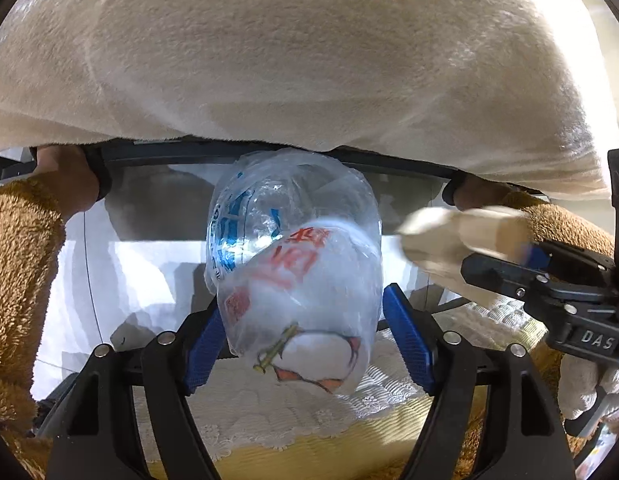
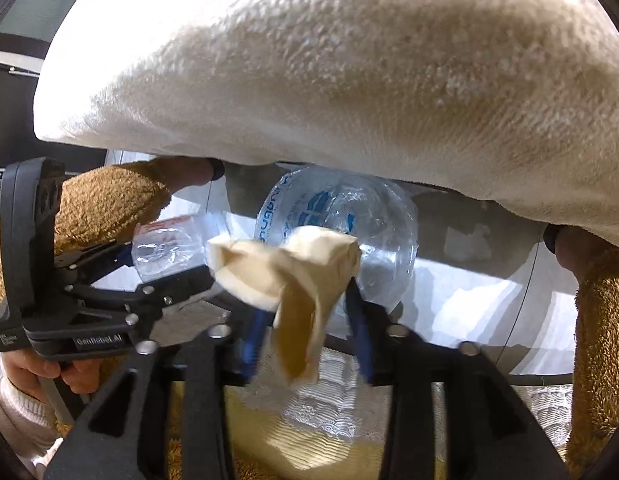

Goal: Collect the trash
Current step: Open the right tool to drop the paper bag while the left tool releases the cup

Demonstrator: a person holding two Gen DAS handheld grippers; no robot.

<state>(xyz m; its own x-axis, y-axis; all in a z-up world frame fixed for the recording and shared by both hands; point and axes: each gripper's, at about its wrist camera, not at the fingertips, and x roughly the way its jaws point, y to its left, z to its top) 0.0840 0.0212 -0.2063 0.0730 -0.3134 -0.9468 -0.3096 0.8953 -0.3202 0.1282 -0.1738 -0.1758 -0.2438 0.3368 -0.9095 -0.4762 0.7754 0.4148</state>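
Straddling the crushed plastic bottle (image 1: 297, 280), the left gripper (image 1: 305, 336) has its pads apart beside it; light, slick and springy, it wants a mid-body pinch. Beside the bottle, the right gripper (image 2: 309, 332) stands parted around limp crumpled paper (image 2: 293, 280).

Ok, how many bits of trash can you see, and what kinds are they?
Plastic bottles: 2 (blue-print bottle, red-print bottle)
Crumpled paper: 1
Total: 3
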